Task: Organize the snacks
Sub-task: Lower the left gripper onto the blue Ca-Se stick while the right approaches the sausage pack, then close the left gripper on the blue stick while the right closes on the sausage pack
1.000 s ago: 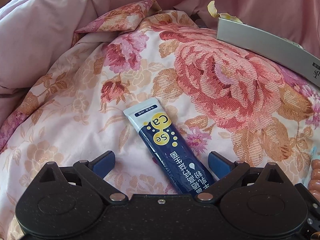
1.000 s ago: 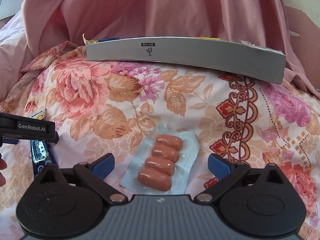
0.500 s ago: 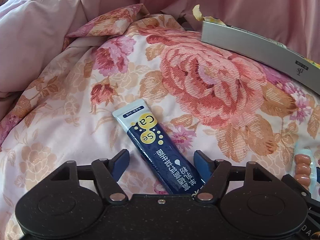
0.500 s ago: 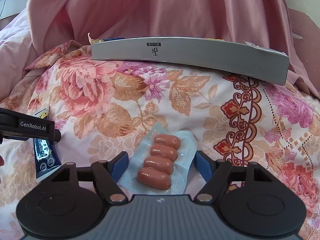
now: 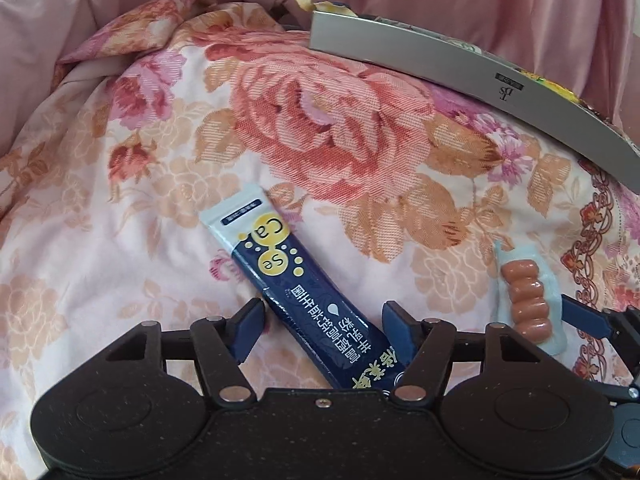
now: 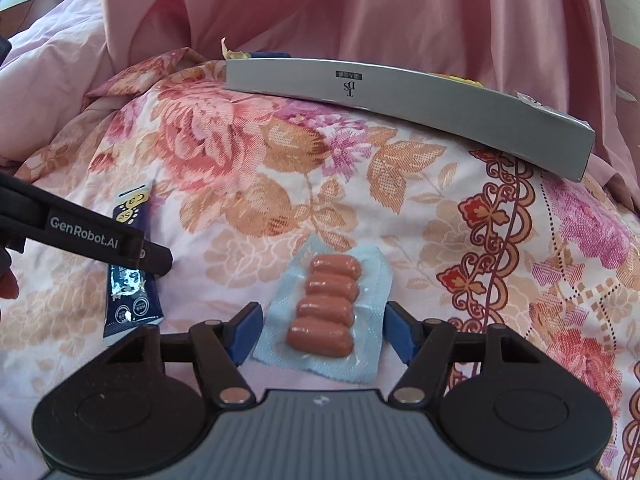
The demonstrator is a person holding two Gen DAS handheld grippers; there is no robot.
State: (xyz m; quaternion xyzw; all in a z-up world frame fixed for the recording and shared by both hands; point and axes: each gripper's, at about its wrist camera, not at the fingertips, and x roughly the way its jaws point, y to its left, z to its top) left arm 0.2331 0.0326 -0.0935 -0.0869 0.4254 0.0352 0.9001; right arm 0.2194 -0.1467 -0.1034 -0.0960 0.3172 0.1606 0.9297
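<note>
A dark blue sachet (image 5: 298, 280) marked "Ca Se" lies slanted on the flowered quilt, its lower half between the fingers of my left gripper (image 5: 323, 328). The jaws are closing and the pads stand just off the sachet's edges. A clear pack of several small sausages (image 6: 326, 304) lies between the fingers of my right gripper (image 6: 323, 322). Those jaws are closing too, and the pads reach the pack's film rim without squeezing it. The right wrist view also shows the sachet (image 6: 130, 300) under one finger of the left gripper (image 6: 108, 240).
A long grey cardboard box (image 6: 400, 96) lies across the far side of the flowered quilt (image 5: 340, 128), with yellow wrappers showing over its rim. Pink bedding (image 6: 360, 8) is heaped behind and to the left. A fingertip (image 6: 6, 286) shows at the left edge.
Both grippers' jaws have narrowed from wide open to close around their items. The left wrist view has swung right, so the sausage pack and more of the box now show.
</note>
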